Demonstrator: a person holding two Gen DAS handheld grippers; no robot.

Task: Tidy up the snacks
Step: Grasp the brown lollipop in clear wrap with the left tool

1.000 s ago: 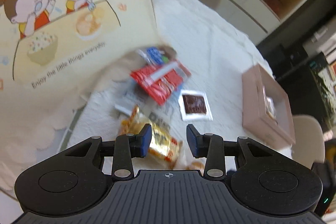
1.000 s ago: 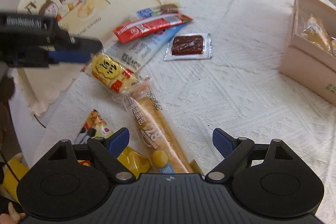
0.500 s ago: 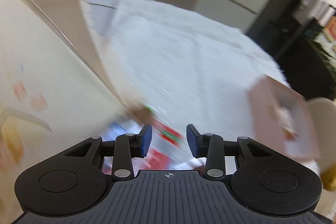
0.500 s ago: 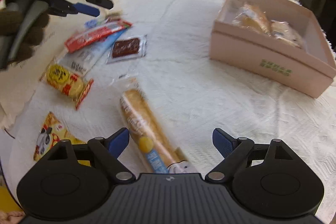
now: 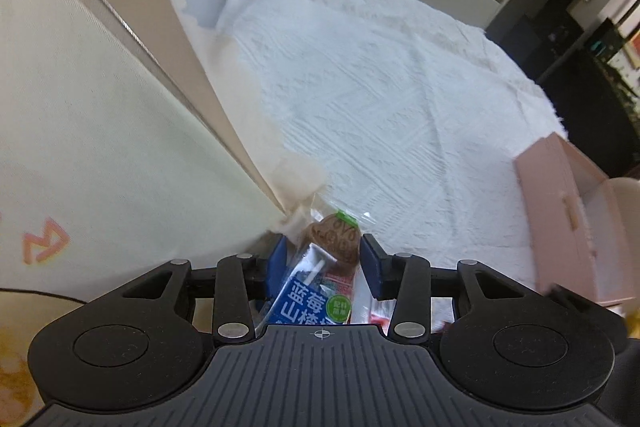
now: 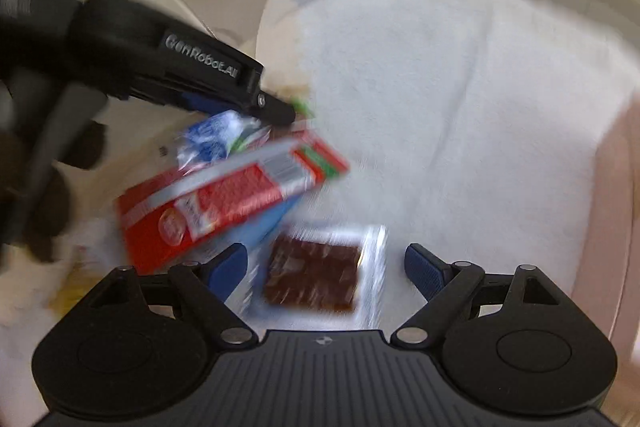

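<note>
Blue-labelled snack packet [image 5: 316, 291] is straddled by left gripper [image 5: 325, 263], jaws just widened, unclenched; right gripper [image 6: 325, 269] is spread, narrowing, over brown packet [image 6: 316, 279].

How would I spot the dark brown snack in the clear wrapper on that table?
Start at the white tablecloth and find the right gripper, open, low in its own view. The flat square packet lies between its blue pads. Unlike the red packet beside it, its clear, shiny wrapper shows a dark brown slab.
</note>
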